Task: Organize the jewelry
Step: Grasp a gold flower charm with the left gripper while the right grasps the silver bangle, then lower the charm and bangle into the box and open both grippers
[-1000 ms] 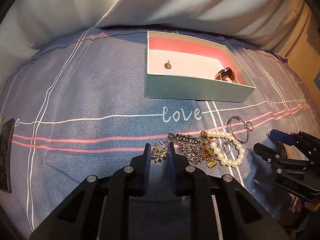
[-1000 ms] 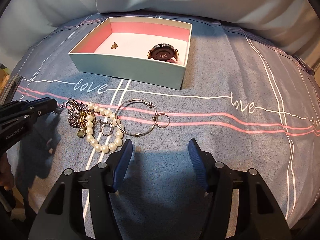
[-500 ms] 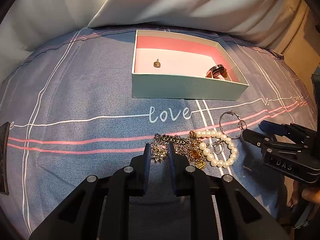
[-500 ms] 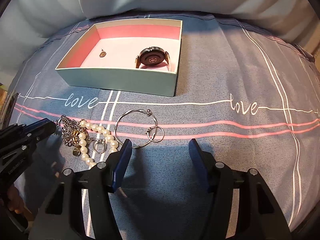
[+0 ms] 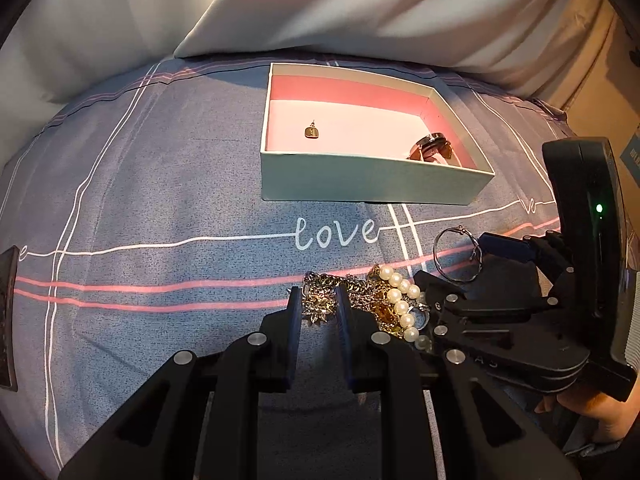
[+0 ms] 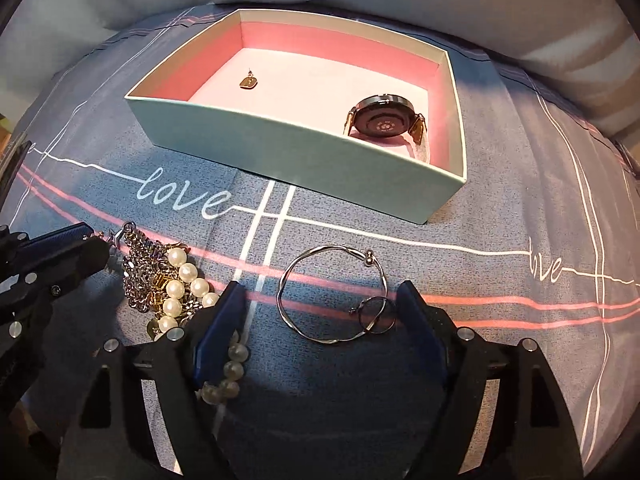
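Observation:
A teal box (image 5: 360,184) (image 6: 280,152) with a pink inside holds a watch (image 6: 384,120) (image 5: 434,148) and a small gold earring (image 6: 248,82) (image 5: 311,132). In front of it on the blue bedsheet lie a pearl bracelet (image 5: 400,300) (image 6: 180,280) and a metal chain (image 5: 332,284) (image 6: 140,264) in a tangle. My left gripper (image 5: 318,316) (image 6: 100,246) is shut on a gold star-shaped piece (image 5: 316,312) at the pile's left end. A silver bangle (image 6: 332,296) (image 5: 456,256) lies between the fingers of my right gripper (image 6: 320,320) (image 5: 456,260). Its jaws are opening and its pads stand clear of the bangle.
White pillows (image 5: 360,12) rise behind the box. A dark flat object (image 5: 6,320) lies at the sheet's left edge. A person's hand (image 5: 592,412) holds the right gripper's handle. The right gripper's left finger (image 6: 224,320) rests over the pearl bracelet's near end.
My right gripper has moved forward and down until its fingers stand on either side of the bangle, and its jaws have widened. The left gripper keeps the star piece between its pads.

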